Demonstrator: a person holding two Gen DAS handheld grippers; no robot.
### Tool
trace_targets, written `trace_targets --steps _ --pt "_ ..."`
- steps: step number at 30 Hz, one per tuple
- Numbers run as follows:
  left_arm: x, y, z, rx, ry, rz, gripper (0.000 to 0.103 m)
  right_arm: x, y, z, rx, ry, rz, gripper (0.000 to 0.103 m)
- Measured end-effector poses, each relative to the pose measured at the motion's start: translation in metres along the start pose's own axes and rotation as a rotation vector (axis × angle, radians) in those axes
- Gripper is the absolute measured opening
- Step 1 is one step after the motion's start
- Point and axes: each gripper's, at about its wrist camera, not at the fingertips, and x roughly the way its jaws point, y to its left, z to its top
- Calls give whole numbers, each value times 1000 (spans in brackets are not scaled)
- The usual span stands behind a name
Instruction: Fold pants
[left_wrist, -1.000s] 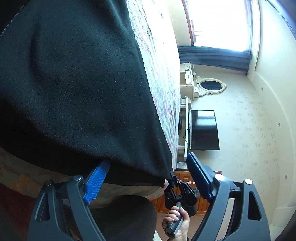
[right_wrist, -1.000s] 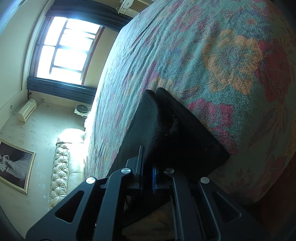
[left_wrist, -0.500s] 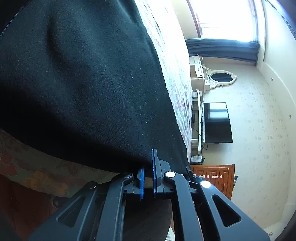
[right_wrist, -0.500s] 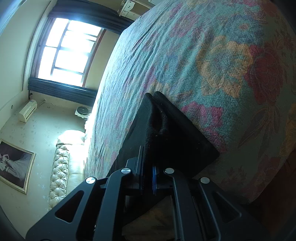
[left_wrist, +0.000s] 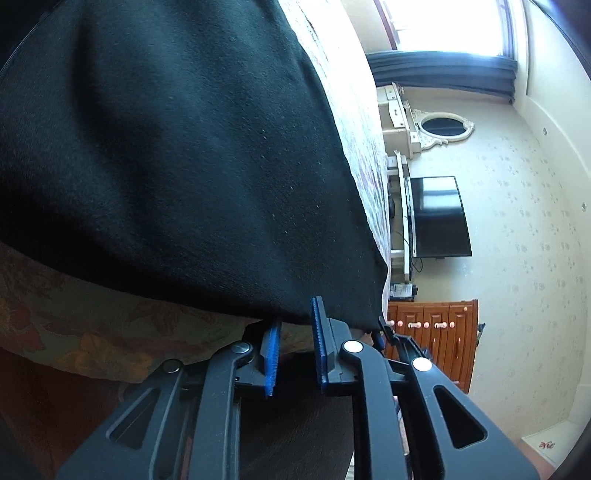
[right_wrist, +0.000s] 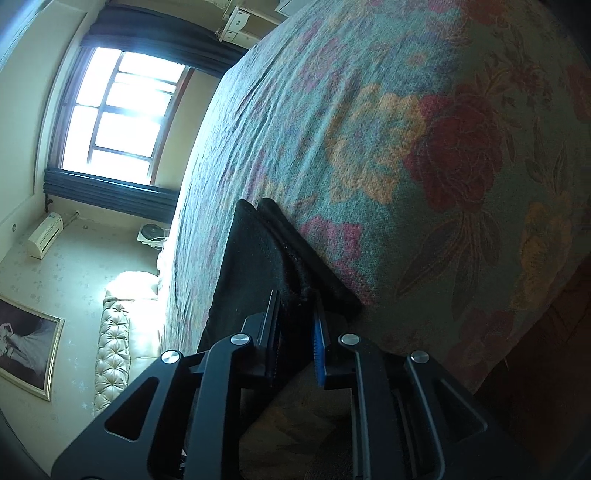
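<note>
Half a second ago the left gripper (left_wrist: 293, 343) was pressed shut on the hem of the black pants (left_wrist: 177, 155); now its blue pads (left_wrist: 272, 356) stand slightly apart with a clear gap, the cloth edge just above the tips and no longer pinched. The right gripper (right_wrist: 295, 325) has loosened as well: its fingers, earlier clamped tight on the fabric, now show a small gap with a fold of the pants (right_wrist: 266, 266) lying between them, though whether they still press it I cannot tell. The pants lie on the floral bedspread (right_wrist: 406, 147) at the bed's near edge, and in the right wrist view their long axis runs away from the gripper toward the window (right_wrist: 118, 114).
</note>
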Motion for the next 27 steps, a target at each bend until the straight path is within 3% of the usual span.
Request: trace_targets --steps 2,4,7,9,11,14,16,19,21,27 --pt "2 -5 -4 19 53 -16 36 -11 -1 6 -8 -30 -22 24" --pt "4 -14 -7 47 114 -32 56 -20 2 15 -29 -52 -24 43" --pt "-1 -29 -3 118 150 -39 84 -15 22 34 -125 8 26 69" --pt "-9 -42 5 199 142 12 86 -6 40 43 -227 42 19 73" --pt "-22 -56 15 328 107 113 86 8 49 51 -291 94 5 80" --pt "-52 -73 30 536 -27 302 86 33 44 62 -268 182 38 80" --pt "-75 -74 47 598 -122 396 86 45 36 68 -238 203 16 81" --pt "-113 -59 79 562 -257 455 86 55 25 76 -193 251 101 90" --pt "-138 -38 100 514 -334 488 86 53 18 82 -192 278 142 91" --pt "-175 18 140 439 -396 585 86 61 23 77 -235 429 205 91"
